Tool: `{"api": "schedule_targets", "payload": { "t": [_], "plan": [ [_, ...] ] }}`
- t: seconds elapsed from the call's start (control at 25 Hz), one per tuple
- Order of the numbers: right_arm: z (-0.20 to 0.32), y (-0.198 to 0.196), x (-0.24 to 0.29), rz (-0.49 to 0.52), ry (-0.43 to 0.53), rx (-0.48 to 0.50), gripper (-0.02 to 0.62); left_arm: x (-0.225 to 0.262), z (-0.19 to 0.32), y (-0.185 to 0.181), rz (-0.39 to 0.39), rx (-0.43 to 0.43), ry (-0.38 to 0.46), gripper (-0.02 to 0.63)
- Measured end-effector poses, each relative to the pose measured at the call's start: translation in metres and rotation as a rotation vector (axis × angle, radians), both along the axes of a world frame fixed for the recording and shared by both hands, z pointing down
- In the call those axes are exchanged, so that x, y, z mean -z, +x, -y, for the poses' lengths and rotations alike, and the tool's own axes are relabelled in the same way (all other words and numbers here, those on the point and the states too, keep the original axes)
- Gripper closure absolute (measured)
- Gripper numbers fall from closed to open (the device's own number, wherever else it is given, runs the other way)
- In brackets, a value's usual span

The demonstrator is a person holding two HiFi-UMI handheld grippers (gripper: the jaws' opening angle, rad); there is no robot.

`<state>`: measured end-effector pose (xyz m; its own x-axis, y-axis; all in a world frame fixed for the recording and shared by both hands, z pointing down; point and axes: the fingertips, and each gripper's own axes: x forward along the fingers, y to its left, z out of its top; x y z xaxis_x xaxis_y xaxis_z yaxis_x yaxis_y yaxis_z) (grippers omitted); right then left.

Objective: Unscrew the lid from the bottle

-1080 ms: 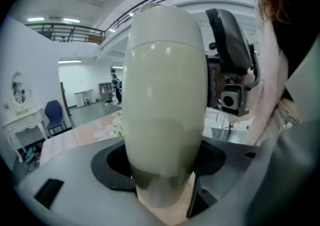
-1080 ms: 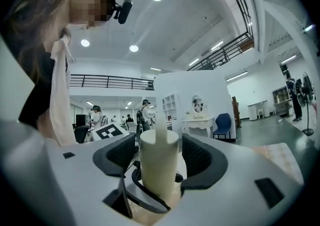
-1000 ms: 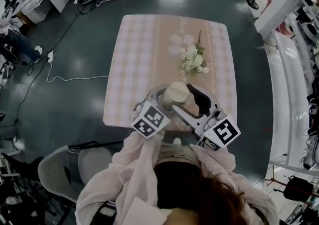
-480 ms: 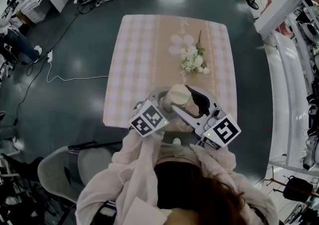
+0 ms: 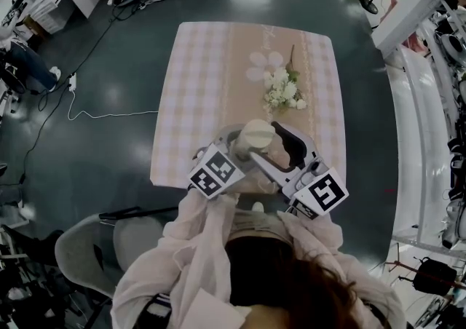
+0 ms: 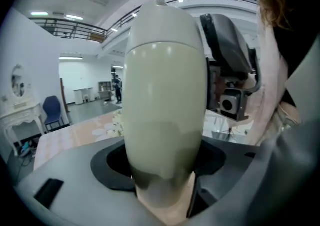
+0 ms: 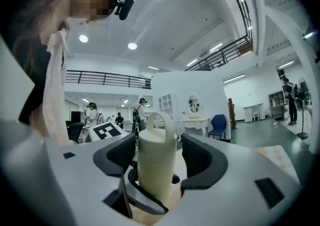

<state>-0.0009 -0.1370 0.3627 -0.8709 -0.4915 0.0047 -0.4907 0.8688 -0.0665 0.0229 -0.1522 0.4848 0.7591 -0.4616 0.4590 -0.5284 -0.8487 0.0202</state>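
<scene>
Item: cream matte plastic bottle [image 6: 165, 110], tapered, at the near end of the pink checked table [image 5: 196, 87], body clamped in my left tongs [image 6: 162, 170]. Its domed, loop-handled lid [image 7: 156, 147] stands between the jaws of my right tongs [image 7: 155, 162], which have just been opening and don't press it (smooth, likely slippery). Advice: I close squarely, twist, and steady the body.

No legible text, labels, brands, numbers or signs anywhere
</scene>
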Motion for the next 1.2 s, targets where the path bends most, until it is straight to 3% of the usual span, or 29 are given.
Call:
{"api": "schedule_targets", "payload": {
  "t": [0.16, 0.4, 0.92, 1.04, 1.2],
  "plan": [
    [0.006, -0.007, -0.001, -0.031, 0.003, -0.058, 0.279, 0.001, 0.011, -0.003, -0.037, 0.138, -0.005, 0.290],
    [0.006, -0.009, -0.001, -0.028, -0.002, -0.066, 0.316, 0.000, 0.005, 0.005, -0.032, 0.104, -0.002, 0.291],
    [-0.025, -0.007, 0.004, 0.018, 0.019, 0.205, 0.318, 0.004, -0.041, 0.014, -0.049, -0.334, -0.032, 0.291],
    [-0.019, -0.004, 0.003, 0.017, 0.027, 0.145, 0.311, 0.003, -0.033, 0.010, -0.042, -0.275, -0.026, 0.291],
    [-0.009, -0.002, 0.002, 0.028, 0.008, 0.067, 0.279, -0.002, -0.008, 0.001, -0.047, -0.072, -0.020, 0.290]
  ]
}}
